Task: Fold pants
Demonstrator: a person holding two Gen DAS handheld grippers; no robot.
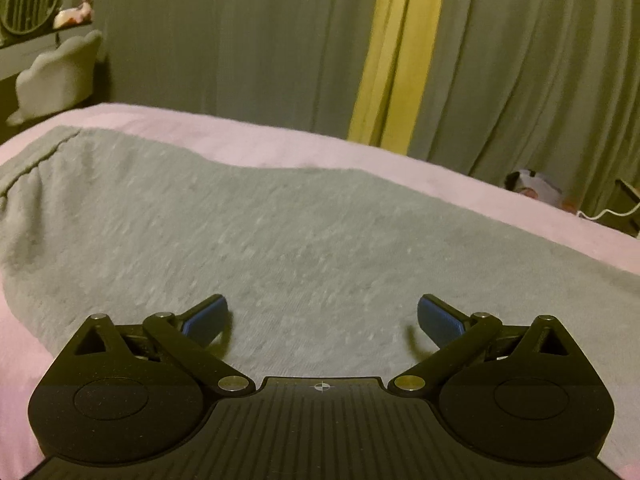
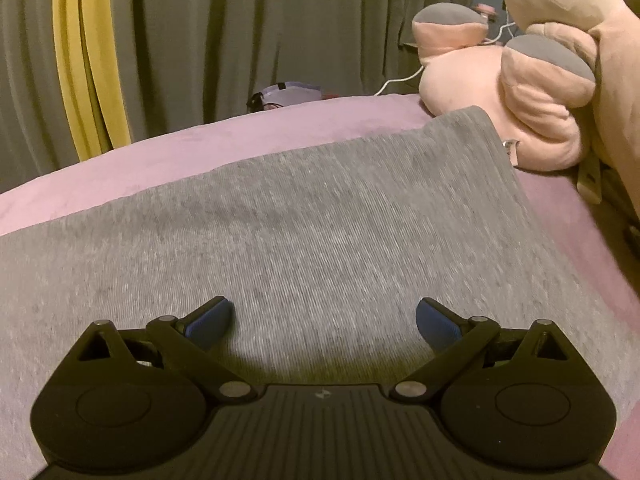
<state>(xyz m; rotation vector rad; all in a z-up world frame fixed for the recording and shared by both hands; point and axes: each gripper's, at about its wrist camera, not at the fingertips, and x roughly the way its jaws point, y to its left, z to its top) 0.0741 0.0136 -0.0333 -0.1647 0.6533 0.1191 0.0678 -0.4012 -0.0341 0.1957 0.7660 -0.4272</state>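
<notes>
Grey knit pants [image 1: 256,232] lie spread flat on a pink bed cover [image 1: 280,144]. In the left wrist view their gathered waistband end is at the far left. My left gripper [image 1: 322,314] hovers low over the cloth, open, with nothing between its blue pads. In the right wrist view the pants [image 2: 304,220] stretch to a straight end near the plush toy at the upper right. My right gripper [image 2: 323,314] is also open just above the fabric, holding nothing.
A big pink plush toy [image 2: 532,92] sits on the bed at the right, touching the pants' far corner. Green curtains [image 1: 240,40] with a yellow strip [image 1: 396,52] hang behind the bed. A white cable [image 2: 400,80] and small items lie beyond the far edge.
</notes>
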